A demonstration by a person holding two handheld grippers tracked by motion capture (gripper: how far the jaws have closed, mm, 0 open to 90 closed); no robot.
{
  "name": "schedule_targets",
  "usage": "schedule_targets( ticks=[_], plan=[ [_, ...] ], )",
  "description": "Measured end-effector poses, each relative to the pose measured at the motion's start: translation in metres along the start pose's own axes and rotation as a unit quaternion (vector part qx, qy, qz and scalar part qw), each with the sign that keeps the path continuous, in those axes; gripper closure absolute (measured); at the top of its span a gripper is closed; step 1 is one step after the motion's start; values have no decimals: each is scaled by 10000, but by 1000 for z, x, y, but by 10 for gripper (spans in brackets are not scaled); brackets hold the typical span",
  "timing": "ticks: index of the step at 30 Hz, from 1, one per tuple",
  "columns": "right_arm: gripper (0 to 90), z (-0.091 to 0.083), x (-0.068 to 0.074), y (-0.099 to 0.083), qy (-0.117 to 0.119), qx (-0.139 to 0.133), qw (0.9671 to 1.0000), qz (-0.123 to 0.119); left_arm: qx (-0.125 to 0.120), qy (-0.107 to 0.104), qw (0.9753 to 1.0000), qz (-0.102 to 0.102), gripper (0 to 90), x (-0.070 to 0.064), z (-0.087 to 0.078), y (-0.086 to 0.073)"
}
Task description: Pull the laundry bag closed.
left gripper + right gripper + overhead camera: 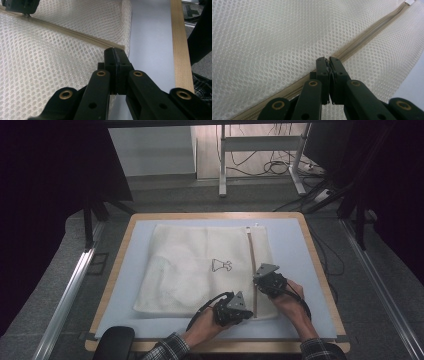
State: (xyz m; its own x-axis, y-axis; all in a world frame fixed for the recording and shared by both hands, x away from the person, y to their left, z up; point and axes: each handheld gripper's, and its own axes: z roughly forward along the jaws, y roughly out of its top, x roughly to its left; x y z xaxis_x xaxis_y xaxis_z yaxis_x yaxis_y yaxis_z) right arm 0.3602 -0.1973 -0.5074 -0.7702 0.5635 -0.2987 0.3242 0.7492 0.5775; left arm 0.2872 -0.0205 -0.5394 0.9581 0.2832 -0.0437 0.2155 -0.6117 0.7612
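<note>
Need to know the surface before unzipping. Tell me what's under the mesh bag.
The mesh bag lies on a pale blue mat covering a wooden table. The mat beneath the bag is hidden, as are the bag's contents.

Lying flat across the middle of the high view: a white mesh laundry bag [200, 270], roughly square, honeycomb-netted, slightly puffed, bearing a small black printed figure near its centre. Running along its right side, from upper right down to the lower edge: a beige zipper [252, 270], appearing closed along its visible length. Crossing the right gripper view diagonally, lower left to upper right, and ending near the bag's corner in the left gripper view.
</note>
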Motion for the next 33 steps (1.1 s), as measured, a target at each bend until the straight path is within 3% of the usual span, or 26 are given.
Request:
schedule_targets(
  ticks=[33],
  plan=[
    [858, 16, -19, 10, -197, 5, 9998, -29, 25, -6, 10000, 58, 899, 1, 0, 0]
  ],
)
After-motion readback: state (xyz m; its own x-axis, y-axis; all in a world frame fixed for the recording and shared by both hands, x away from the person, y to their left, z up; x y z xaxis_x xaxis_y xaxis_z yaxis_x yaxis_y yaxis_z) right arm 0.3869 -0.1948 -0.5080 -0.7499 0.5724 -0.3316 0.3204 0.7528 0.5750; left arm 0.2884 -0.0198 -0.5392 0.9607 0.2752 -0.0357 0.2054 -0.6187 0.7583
